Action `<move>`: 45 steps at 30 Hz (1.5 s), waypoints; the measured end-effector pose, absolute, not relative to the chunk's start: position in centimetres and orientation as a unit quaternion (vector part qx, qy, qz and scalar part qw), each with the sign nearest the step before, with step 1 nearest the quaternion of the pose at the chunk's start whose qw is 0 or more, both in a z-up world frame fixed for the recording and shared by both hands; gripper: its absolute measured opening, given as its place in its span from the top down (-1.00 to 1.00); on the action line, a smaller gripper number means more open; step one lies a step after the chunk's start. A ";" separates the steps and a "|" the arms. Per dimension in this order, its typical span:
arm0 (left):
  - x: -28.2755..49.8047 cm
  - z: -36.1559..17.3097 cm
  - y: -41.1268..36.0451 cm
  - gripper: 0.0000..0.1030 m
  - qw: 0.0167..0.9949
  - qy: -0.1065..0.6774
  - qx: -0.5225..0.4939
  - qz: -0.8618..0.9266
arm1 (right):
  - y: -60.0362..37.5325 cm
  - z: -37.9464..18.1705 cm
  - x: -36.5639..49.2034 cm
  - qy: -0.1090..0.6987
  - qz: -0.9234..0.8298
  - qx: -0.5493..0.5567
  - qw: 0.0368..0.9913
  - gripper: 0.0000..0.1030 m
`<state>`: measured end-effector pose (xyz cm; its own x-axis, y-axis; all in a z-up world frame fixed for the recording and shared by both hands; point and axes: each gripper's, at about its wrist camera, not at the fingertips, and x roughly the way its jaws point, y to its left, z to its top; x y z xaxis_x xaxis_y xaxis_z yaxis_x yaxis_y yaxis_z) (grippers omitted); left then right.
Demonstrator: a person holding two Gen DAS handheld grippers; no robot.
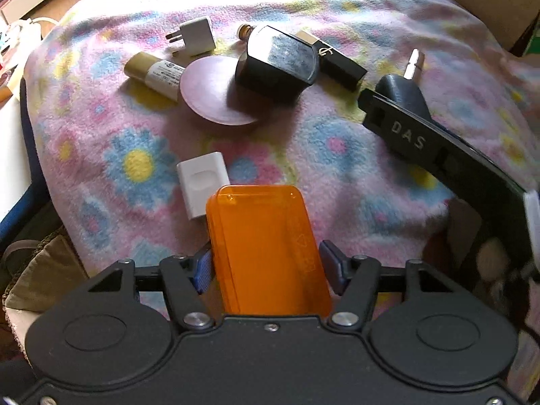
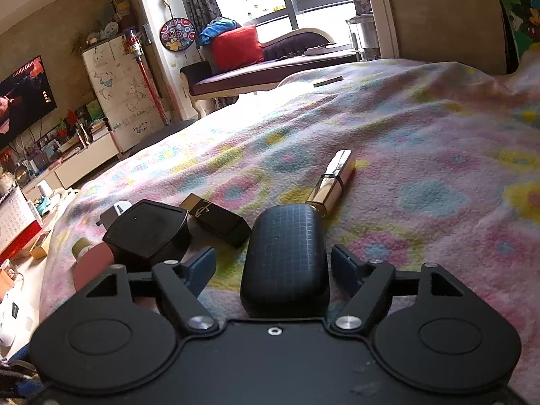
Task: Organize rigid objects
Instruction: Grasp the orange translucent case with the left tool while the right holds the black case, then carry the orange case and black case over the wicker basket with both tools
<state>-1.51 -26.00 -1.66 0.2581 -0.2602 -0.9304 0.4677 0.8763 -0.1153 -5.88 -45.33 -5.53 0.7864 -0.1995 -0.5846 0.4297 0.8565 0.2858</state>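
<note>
from the left wrist view, the left gripper (image 1: pixel 268 263) is closed fairly narrow on an orange translucent case (image 1: pixel 266 246), its blue pads (image 1: pixel 202 266) pressed against both long sides, the case sticking out forward over the floral blanket (image 1: pixel 337 175) on the bed. just beside the case's far left corner lies a small white box (image 1: pixel 204 184), touching or nearly touching it. farther off sits a cluster: a round mauve compact (image 1: pixel 216 92), a black angular bottle (image 1: pixel 278 62) resting partly on the compact's edge, a gold and white tube (image 1: pixel 153 74) tucked against the compact's left side, a white plug adapter (image 1: pixel 195 37) beyond that, and a black lipstick box (image 1: pixel 337 60) just behind the bottle. at the right, the other gripper reaches in holding a dark rounded case (image 1: pixel 401 92), with a silver lipstick (image 1: pixel 415 64) just past it. from the right wrist view, the right gripper (image 2: pixel 273 266) stands moderately open around the dark rounded case (image 2: pixel 285 256), which lies on the blanket (image 2: pixel 422 168); a gap shows between the case and the left pad, and whether the right pad touches it i cannot tell. the silver lipstick (image 2: pixel 332 182) lies just beyond the case's far end, and the black lipstick box (image 2: pixel 217 219) and the black angular bottle (image 2: pixel 148 233) sit to the left, close together.
</note>
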 end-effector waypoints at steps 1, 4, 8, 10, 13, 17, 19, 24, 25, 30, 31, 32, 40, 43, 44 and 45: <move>-1.7 -1.2 -25.6 -0.15 0.789 0.560 0.094 -0.235 | -45.4 -5.5 -5.9 0.277 -0.167 0.210 0.923 -0.56; -2.4 0.3 -24.4 -0.15 0.796 0.544 0.107 -0.243 | -45.5 -5.6 -6.0 0.269 -0.151 0.216 0.926 -0.89; -2.3 1.8 -22.4 -0.15 0.805 0.530 0.116 -0.241 | -45.6 -5.7 -6.4 0.248 -0.160 0.221 0.929 -0.98; -1.8 2.6 -21.2 -0.15 0.812 0.522 0.116 -0.234 | -45.9 -5.8 -6.6 0.239 -0.161 0.231 0.929 -0.98; -1.0 3.7 -19.2 -0.15 0.822 0.513 0.112 -0.223 | -46.5 -5.8 -7.4 0.214 -0.174 0.250 0.928 -0.98; -0.1 4.4 -16.6 -0.15 0.831 0.506 0.109 -0.204 | -46.6 -5.6 -7.9 0.199 -0.191 0.256 0.926 -0.99; 0.4 4.4 -15.5 -0.15 0.832 0.507 0.110 -0.197 | -46.4 -5.5 -7.8 0.203 -0.199 0.249 0.926 -0.99; 0.9 3.7 -13.5 -0.15 0.824 0.519 0.119 -0.194 | -46.1 -5.5 -6.9 0.233 -0.218 0.229 0.920 -0.98; 0.8 3.6 -13.2 -0.15 0.824 0.517 0.124 -0.195 | -45.9 -5.5 -6.7 0.239 -0.221 0.222 0.919 -0.98; 0.6 3.7 -11.9 -0.15 0.826 0.510 0.116 -0.212 | -44.7 -5.4 -5.3 0.280 -0.251 0.172 0.911 -0.34; 0.6 3.8 -11.5 -0.15 0.826 0.509 0.108 -0.216 | -44.4 -5.4 -5.1 0.288 -0.254 0.160 0.910 0.04; 0.6 3.9 -11.1 -0.15 0.826 0.510 0.100 -0.219 | -44.0 -5.3 -4.9 0.293 -0.260 0.147 0.908 0.04; 0.6 4.1 -7.8 -0.15 0.825 0.522 0.066 -0.204 | -42.0 -1.4 -4.4 0.368 -0.292 0.137 0.872 0.05; 0.8 3.7 -6.7 -0.15 0.817 0.540 0.046 -0.198 | -40.9 1.4 -5.2 0.387 -0.275 0.161 0.865 0.05; 0.9 3.6 -6.3 -0.15 0.815 0.544 0.040 -0.194 | -40.2 2.3 -5.4 0.391 -0.267 0.162 0.866 0.05; 0.8 3.6 -5.9 -0.15 0.816 0.545 0.037 -0.190 | -39.2 3.4 -5.7 0.396 -0.254 0.164 0.867 0.05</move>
